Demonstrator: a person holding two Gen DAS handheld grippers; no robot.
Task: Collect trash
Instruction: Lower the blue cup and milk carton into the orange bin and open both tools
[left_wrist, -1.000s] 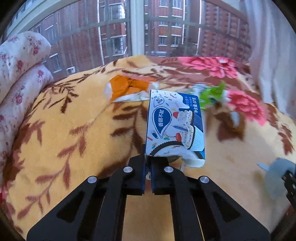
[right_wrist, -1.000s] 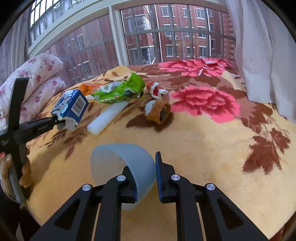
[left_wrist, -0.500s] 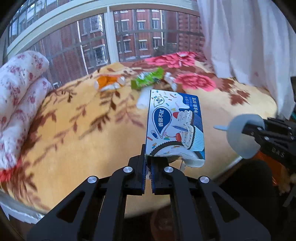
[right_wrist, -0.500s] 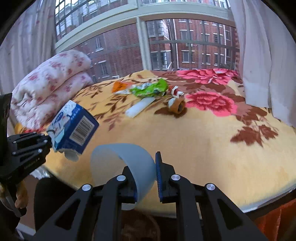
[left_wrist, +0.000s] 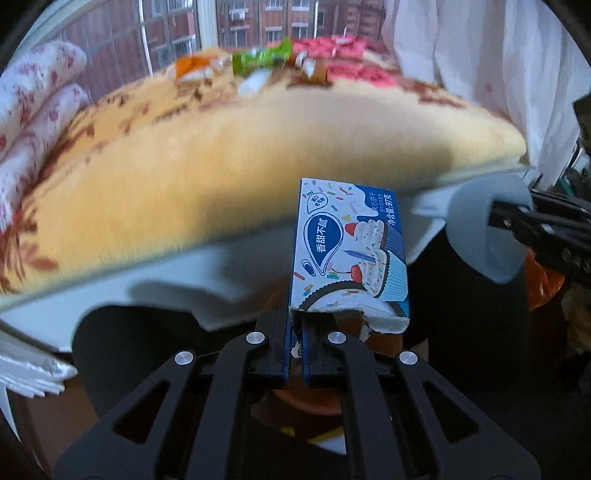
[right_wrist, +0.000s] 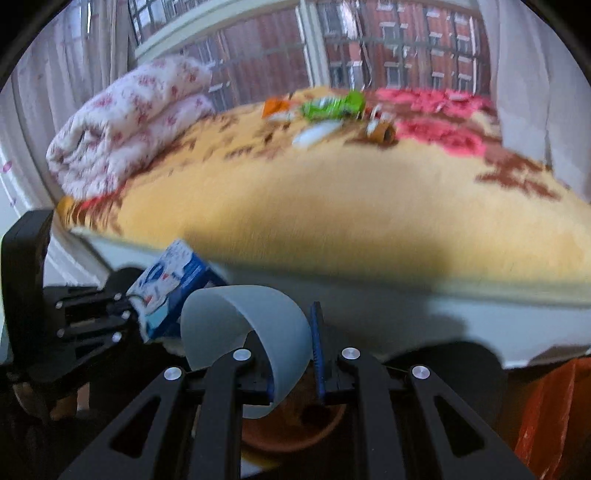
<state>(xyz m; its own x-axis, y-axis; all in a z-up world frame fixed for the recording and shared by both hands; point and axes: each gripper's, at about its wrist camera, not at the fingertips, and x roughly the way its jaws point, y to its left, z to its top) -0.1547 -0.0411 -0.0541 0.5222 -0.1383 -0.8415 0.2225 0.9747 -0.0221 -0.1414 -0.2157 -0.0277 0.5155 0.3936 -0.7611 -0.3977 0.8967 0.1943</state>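
Cookie box clamped in L gripper; R gripper pinching pale cup wall.

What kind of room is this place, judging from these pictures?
Most likely a bedroom in a flat: a bed under a floral blanket, a rolled quilt at its end, and a curtained window facing brick apartment blocks.

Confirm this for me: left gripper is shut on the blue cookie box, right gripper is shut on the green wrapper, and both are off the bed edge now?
Not quite. The right gripper is shut on a pale grey cup, as the right wrist view shows; the green wrapper lies on the bed. The left gripper is indeed shut on the blue cookie box, and both are off the edge.
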